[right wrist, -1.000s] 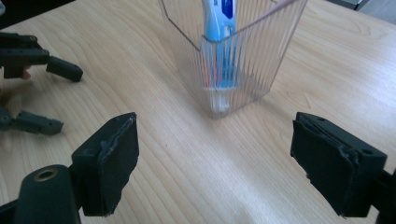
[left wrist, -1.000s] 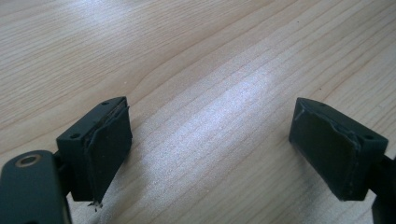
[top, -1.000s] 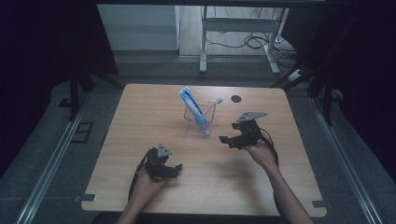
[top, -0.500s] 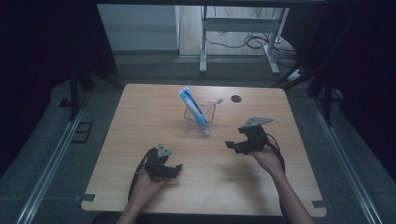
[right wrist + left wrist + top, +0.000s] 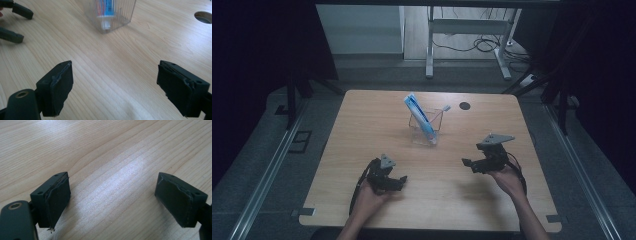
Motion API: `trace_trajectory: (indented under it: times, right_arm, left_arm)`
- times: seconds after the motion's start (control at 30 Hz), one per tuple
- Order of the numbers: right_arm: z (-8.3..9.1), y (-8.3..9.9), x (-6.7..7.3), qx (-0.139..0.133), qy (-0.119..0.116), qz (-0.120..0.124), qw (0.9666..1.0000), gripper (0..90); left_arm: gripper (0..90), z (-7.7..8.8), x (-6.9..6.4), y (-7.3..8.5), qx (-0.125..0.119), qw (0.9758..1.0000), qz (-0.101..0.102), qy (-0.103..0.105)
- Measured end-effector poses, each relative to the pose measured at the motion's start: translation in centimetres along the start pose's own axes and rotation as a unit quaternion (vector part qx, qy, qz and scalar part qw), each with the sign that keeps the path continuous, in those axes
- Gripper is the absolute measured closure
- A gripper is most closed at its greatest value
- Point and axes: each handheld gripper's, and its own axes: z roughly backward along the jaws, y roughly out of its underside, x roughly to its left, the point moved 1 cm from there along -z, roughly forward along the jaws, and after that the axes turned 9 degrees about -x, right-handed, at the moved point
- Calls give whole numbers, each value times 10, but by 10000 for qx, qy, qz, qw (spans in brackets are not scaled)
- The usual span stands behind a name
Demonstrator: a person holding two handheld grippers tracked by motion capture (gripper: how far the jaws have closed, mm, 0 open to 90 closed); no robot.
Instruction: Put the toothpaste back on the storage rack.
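Note:
A clear plastic cup [image 5: 426, 131] stands in the middle of the wooden table [image 5: 362, 125]. A blue and white tube [image 5: 416, 111] and a toothbrush [image 5: 440, 113] lean inside it. My left gripper [image 5: 399, 181] rests low over the table near the front left, open, with bare wood between its jaws [image 5: 112, 200]. My right gripper [image 5: 468, 164] is held at the front right of the cup, open and holding nothing [image 5: 115, 87]. In the right gripper view the cup [image 5: 110, 15] stands ahead and well apart from the jaws.
A round cable hole [image 5: 465, 105] sits in the table's far right part, also seen as a hole [image 5: 203, 17] in the right gripper view. The left gripper's black jaws [image 5: 15, 22] show at that view's upper left. Dark floor and metal rails surround the table.
My right gripper has drawn back from the cup toward the person's side and a little to the right. The left gripper has stayed put.

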Motion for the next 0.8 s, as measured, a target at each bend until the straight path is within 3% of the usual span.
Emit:
trace_trajectory:
  times: [0.8]
  right_arm:
    - [25, 66, 5, 189, 382, -62, 9991, 135]
  left_arm:
    - [132, 0, 0, 0, -12, 10000, 13, -3]
